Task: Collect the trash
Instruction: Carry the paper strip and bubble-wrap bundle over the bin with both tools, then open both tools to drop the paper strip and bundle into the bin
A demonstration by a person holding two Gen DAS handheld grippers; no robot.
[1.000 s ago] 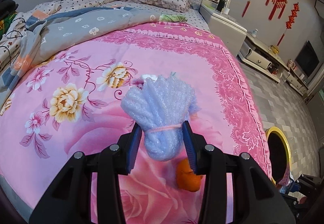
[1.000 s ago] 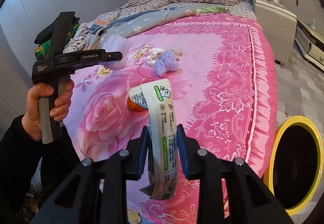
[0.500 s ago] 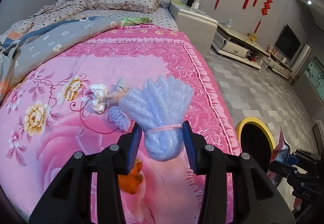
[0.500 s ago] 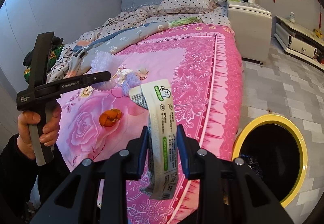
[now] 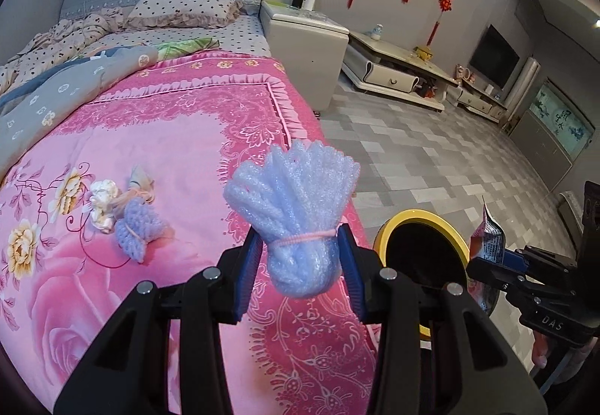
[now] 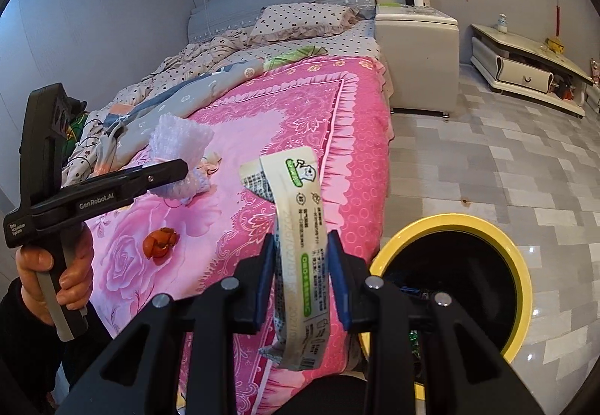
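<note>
The left gripper (image 5: 300, 265) clamps a tied bundle of foam netting (image 5: 296, 212) above the bed's (image 5: 157, 137) right edge. The right gripper (image 6: 300, 272) pinches a flattened wrapper (image 6: 303, 246) (printed side up), beside the yellow-rimmed bin (image 6: 521, 265) on the floor.

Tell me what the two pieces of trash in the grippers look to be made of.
Foam bundle: soft, pale blue-white foam netting, matte and finely bubbled, its ribbed strands cinched by a pink band; probably packing foam.
Food wrapper: thin plastic film, likely; cream with green print, bending limply above the pads, its inner face silvery in the left wrist view.
</note>
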